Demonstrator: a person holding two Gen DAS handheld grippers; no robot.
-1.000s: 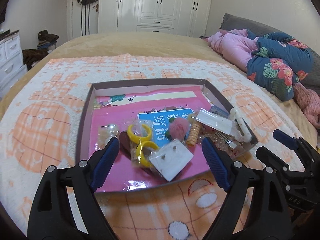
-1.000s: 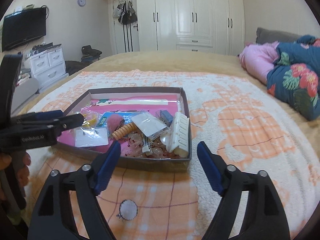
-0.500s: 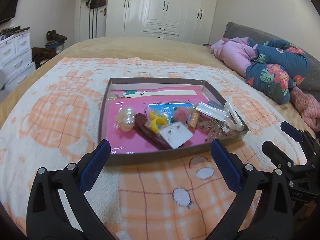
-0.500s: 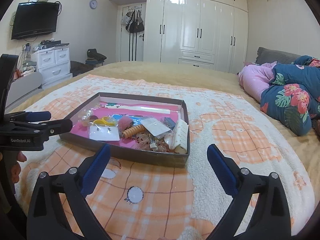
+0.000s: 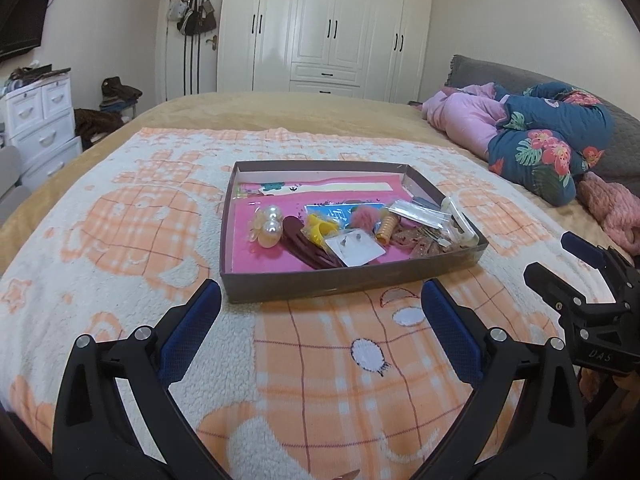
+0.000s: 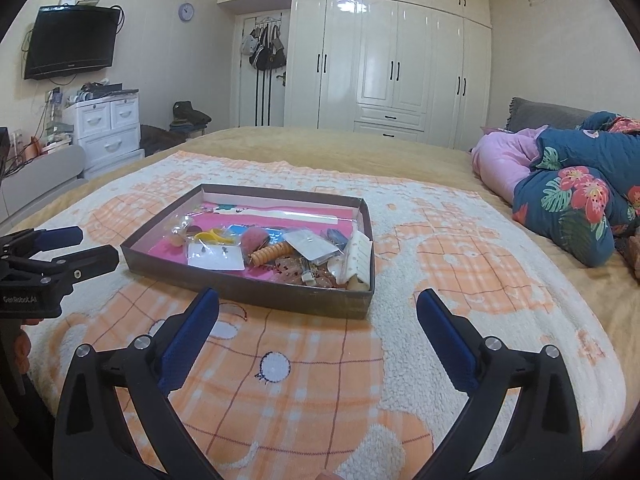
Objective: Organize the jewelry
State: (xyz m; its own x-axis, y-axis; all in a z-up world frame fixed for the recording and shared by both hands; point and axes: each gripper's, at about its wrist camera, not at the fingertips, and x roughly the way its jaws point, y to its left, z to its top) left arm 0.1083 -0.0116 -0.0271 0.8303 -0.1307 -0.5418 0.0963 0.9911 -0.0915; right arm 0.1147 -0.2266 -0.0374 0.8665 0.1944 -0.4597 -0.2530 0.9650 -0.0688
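Note:
A shallow grey box (image 5: 344,280) with a pink liner sits on the bed, also in the right wrist view (image 6: 280,294). It holds a pearl clip (image 5: 269,224), dark red hair clips (image 5: 308,246), yellow rings (image 5: 320,229), a white earring card (image 5: 356,249), a pink pompom (image 5: 365,216), an orange spiral tie (image 5: 388,227) and a white comb (image 6: 360,256). My left gripper (image 5: 320,312) is open and empty, hovering before the box. My right gripper (image 6: 318,312) is open and empty, back from the box's near right corner.
The box rests on an orange and white fleece blanket (image 5: 140,220). Pink and floral bedding (image 5: 532,136) is piled at the right. White wardrobes (image 6: 400,64) stand behind the bed; a white drawer unit (image 6: 108,128) and a wall TV (image 6: 70,42) are at the left.
Both grippers have pulled back and up from the box, which now looks smaller and farther. The pearl clip and red hair clips have come into view. Both stay open and empty.

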